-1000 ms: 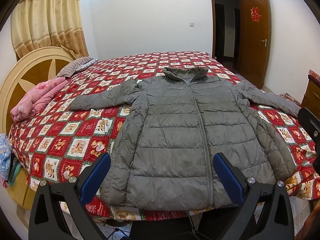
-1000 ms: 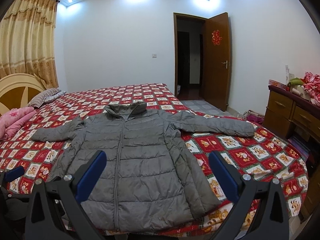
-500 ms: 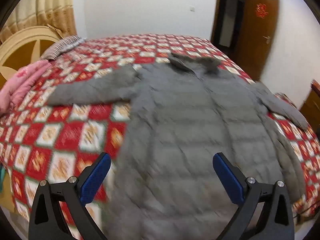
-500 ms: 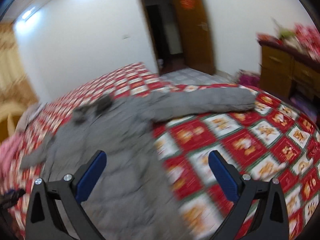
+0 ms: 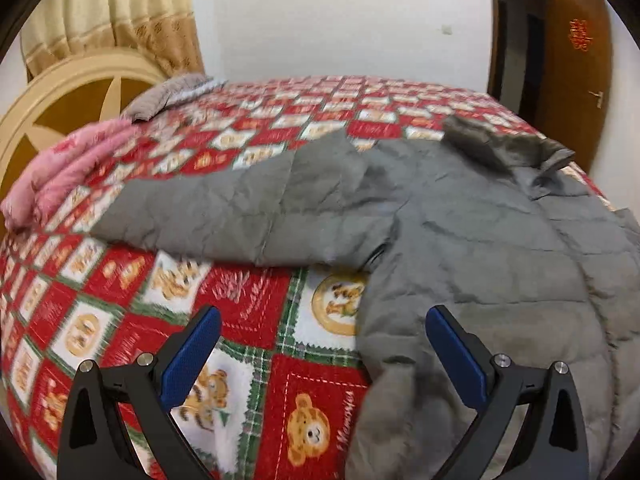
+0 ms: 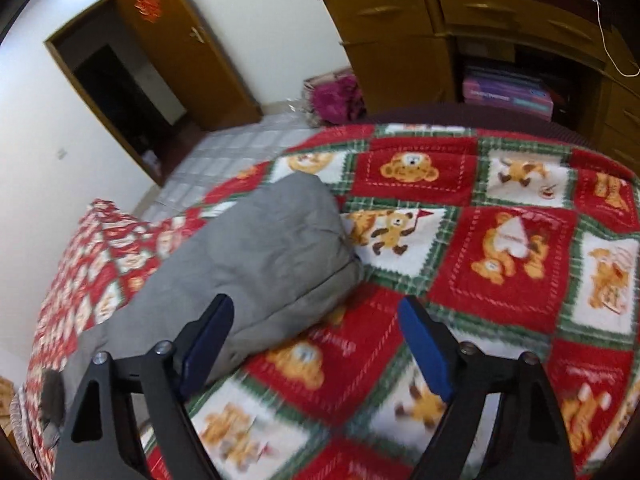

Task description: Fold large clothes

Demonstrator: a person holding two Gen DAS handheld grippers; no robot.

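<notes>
From the left wrist, we see the grey puffer jacket [image 5: 460, 240] spread flat on the bear-print quilt [image 5: 248, 340], one sleeve [image 5: 240, 216] stretched toward the pink bedding [image 5: 60, 172]. Our left gripper [image 5: 322, 356] hangs released, empty, beside the jacket's side edge. We judge it light, soft and slippery — pinch a seam or cuff, not the puffed panels.

From the right wrist, the other sleeve's cuff [image 6: 296, 232] lies ahead. Our right gripper [image 6: 316, 340] has just been closing — still parted, nothing between the pads.
</notes>
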